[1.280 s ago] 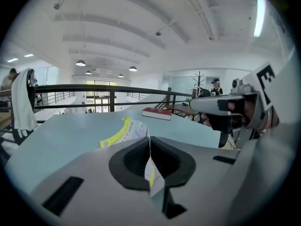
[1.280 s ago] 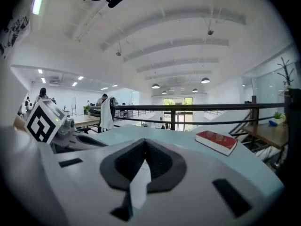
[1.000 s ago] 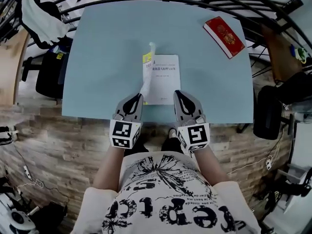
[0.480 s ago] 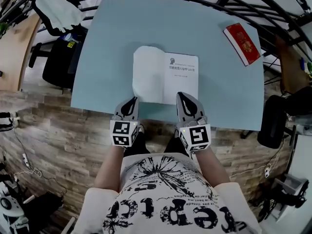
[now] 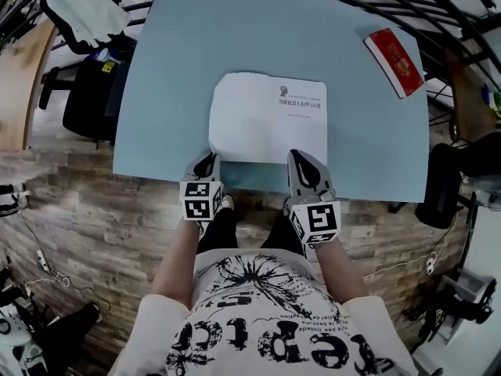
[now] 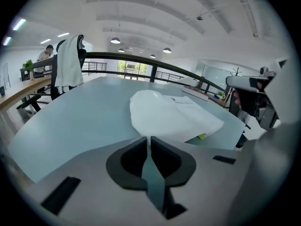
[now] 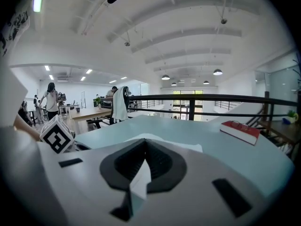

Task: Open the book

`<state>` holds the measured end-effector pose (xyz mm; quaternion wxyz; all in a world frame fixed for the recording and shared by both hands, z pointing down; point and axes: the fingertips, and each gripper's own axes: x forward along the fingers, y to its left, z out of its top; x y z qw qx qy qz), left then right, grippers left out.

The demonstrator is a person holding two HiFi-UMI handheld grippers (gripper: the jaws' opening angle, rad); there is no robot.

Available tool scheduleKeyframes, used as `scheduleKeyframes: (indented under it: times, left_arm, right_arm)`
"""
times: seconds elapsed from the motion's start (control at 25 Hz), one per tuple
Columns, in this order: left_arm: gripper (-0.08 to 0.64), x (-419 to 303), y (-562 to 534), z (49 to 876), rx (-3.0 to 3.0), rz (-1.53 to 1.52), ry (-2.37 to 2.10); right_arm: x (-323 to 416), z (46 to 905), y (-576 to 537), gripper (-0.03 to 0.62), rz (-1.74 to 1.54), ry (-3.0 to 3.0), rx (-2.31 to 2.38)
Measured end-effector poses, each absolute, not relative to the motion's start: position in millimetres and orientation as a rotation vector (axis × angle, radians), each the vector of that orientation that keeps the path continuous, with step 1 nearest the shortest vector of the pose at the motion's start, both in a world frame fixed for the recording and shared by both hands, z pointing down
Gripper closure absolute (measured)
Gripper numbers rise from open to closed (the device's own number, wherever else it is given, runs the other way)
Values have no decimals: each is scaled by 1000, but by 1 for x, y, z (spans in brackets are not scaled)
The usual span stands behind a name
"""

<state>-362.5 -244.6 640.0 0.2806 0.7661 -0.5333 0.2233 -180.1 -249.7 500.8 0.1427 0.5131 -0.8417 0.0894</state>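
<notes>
The book point(image 5: 270, 120) lies open on the light blue table point(image 5: 172, 69), a blank white leaf on the left and a printed title page on the right. In the left gripper view the book point(image 6: 174, 114) has its left leaf bulging up a little. My left gripper point(image 5: 210, 158) sits at the table's near edge by the book's near left corner, jaws shut and empty, its tips point(image 6: 149, 138) just short of the page. My right gripper point(image 5: 297, 155) rests over the book's near right edge, also shut with nothing held; beyond its tips point(image 7: 145, 141) the white page point(image 7: 190, 146) shows.
A red book point(image 5: 398, 61) lies at the table's far right corner, also visible as the red book point(image 7: 240, 131) in the right gripper view. A black chair draped with a white garment point(image 5: 86, 14) stands off the table's far left. A black railing runs behind the table.
The cover, upright a second ago, has swung over to the left and the book now lies open. The left gripper dropped back toward the near edge; the right one shifted slightly.
</notes>
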Motion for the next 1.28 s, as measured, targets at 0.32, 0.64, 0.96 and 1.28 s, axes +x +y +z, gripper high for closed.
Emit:
scheduleKeyframes:
  times: [0.32, 0.64, 0.96, 1.28]
  left_arm:
    - [414, -370, -243, 627, 2024, 514, -1452]
    - [424, -337, -251, 512, 2242, 291, -1522]
    - [514, -287, -252, 411, 2496, 165, -1515]
    - [535, -231, -244, 348, 2721, 82, -1436]
  right_arm:
    - [-182, 496, -244, 581, 246, -2429, 1494]
    - [-169, 458, -236, 581, 161, -2479, 1499]
    - [-135, 394, -236, 581, 4, -2545, 1572]
    - [-86, 354, -234, 582, -109, -2544, 1677]
